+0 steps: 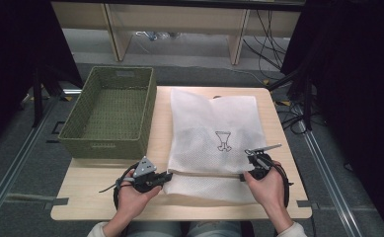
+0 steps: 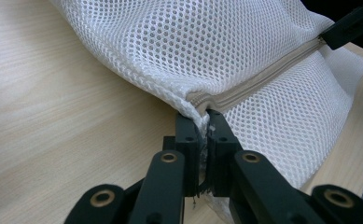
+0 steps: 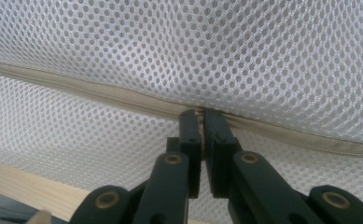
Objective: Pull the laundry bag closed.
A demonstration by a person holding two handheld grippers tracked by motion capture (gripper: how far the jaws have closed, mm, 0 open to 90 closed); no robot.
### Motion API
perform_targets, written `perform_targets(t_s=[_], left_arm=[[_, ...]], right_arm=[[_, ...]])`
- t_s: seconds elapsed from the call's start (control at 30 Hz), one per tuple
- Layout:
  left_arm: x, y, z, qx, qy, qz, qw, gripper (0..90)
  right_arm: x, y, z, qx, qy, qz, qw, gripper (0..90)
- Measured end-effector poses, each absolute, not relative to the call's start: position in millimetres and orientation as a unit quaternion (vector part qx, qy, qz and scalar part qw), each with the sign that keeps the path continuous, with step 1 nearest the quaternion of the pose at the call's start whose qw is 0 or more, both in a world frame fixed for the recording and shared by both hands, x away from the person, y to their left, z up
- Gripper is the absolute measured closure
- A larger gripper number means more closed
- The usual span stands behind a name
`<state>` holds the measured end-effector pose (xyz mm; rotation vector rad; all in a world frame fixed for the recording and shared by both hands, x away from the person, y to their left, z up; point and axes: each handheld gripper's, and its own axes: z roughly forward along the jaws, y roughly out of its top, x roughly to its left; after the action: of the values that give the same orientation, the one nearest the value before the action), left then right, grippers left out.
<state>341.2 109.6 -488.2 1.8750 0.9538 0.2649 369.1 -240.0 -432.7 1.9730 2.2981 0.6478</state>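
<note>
Pale wooden table point(image 1: 105, 190) bears a mesh bag point(image 1: 214, 126).

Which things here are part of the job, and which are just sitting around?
In the job: white mesh bag; its beige zipper; left gripper and right gripper, both shut on the zipper line.

Lying about: empty green basket; table.

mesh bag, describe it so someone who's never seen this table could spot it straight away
On the wooden table, right of the green woven basket, lies the mesh bag. It is flat, white, netted, with a small dark drawing and a beige zip near the person.
</note>
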Motion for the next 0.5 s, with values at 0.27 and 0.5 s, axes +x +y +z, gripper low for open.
perform_targets(t_s=[0.27,0.5], left_arm=[[341.6,109.8,-488.7,0.770,0.392,0.110,0.492,84.6],[341.6,110.0,-488.5,0.769,0.392,0.109,0.493,84.6]], right_arm=[[368.2,-242.9,-432.4,0.645,0.736,0.205,0.027,87.2],[368.1,-244.5,-432.5,0.641,0.738,0.209,0.025,87.2]])
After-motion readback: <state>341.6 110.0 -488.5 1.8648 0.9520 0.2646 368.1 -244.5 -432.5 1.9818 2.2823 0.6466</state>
